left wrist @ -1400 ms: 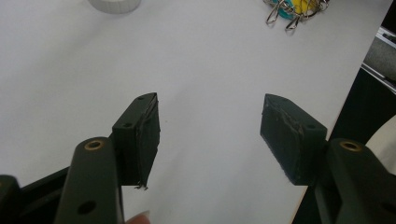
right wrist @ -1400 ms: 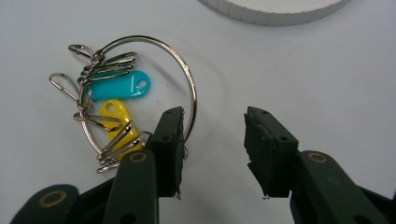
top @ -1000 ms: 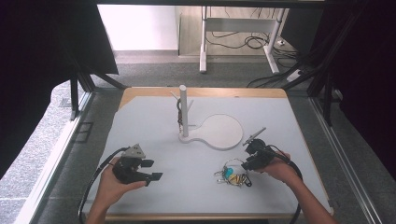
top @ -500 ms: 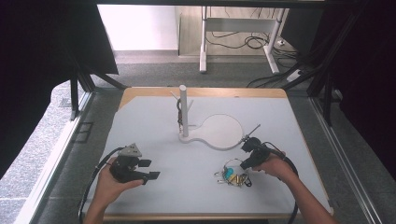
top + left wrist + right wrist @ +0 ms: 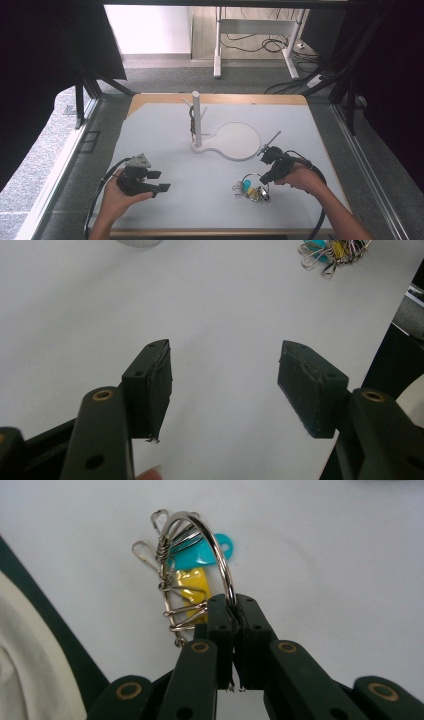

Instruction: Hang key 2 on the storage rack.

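A: From the high view, where is everything relative to the stand [image 5: 197,120]?

B: The key ring [image 5: 251,188] lies on the table [image 5: 310,125], nearer the person and off to the right of the stand. The right gripper [image 5: 266,176] is down on it. The left gripper [image 5: 159,181] hovers over bare table, nearer the person and to the stand's left.

A: And the left gripper view?

B: Its jaws stand wide apart with nothing between them; the key ring [image 5: 334,251] sits far off.

A: The right gripper view?

B: The right gripper [image 5: 233,611] has its jaws pressed together on the big wire loop of the key ring [image 5: 192,567], with blue and yellow tags beneath.

A: So which step?

B: I judge the grasp is made. Next would likely be lifting it and carrying it to the stand's pegs, keeping the loop open to slip over one.
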The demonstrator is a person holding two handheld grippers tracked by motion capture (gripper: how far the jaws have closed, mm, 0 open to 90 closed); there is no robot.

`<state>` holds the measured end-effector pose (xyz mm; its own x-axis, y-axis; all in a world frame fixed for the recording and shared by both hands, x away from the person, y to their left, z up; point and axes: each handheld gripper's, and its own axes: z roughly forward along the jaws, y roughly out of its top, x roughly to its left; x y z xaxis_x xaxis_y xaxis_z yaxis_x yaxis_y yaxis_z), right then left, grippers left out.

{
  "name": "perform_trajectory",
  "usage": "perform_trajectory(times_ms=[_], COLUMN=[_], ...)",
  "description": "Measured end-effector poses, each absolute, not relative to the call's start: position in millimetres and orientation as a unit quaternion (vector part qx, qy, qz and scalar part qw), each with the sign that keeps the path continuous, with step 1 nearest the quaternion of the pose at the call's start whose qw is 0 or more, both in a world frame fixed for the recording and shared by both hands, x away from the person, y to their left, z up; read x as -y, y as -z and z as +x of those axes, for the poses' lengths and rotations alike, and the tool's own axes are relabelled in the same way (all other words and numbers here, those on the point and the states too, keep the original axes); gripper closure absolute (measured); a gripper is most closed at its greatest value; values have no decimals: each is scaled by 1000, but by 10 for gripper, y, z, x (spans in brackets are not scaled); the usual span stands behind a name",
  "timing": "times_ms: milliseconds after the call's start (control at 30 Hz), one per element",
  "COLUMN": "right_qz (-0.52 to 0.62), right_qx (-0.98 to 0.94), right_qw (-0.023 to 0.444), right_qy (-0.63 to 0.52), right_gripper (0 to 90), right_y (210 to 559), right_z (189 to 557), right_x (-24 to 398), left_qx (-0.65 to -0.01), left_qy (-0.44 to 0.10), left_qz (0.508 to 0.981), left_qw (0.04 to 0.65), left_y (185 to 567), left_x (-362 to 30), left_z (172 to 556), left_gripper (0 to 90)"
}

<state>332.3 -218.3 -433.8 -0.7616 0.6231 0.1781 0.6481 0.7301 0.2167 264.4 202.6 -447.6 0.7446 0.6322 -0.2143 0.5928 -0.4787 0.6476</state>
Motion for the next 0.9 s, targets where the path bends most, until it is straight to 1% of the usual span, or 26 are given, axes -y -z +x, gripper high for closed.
perform_trajectory(times_ms=[133,367,900], right_qz=[-339,-333,-334], right_qx=[929,929,928], right_qw=[59,66,42], right_qy=[139,147,160], right_gripper=[867,869,870], right_y=[4302,4191,3782], right_z=[3299,3273,3338], right_x=[2196,2209,2236], left_qx=[-357,-358,-370], left_qy=[-27,-26,-33], left_qz=[859,859,849], left_qw=[366,364,375], left_y=[4475,4485,4474], left_x=[-2028,-2019,-2028], left_z=[2642,2651,2650], left_gripper=[390,390,400])
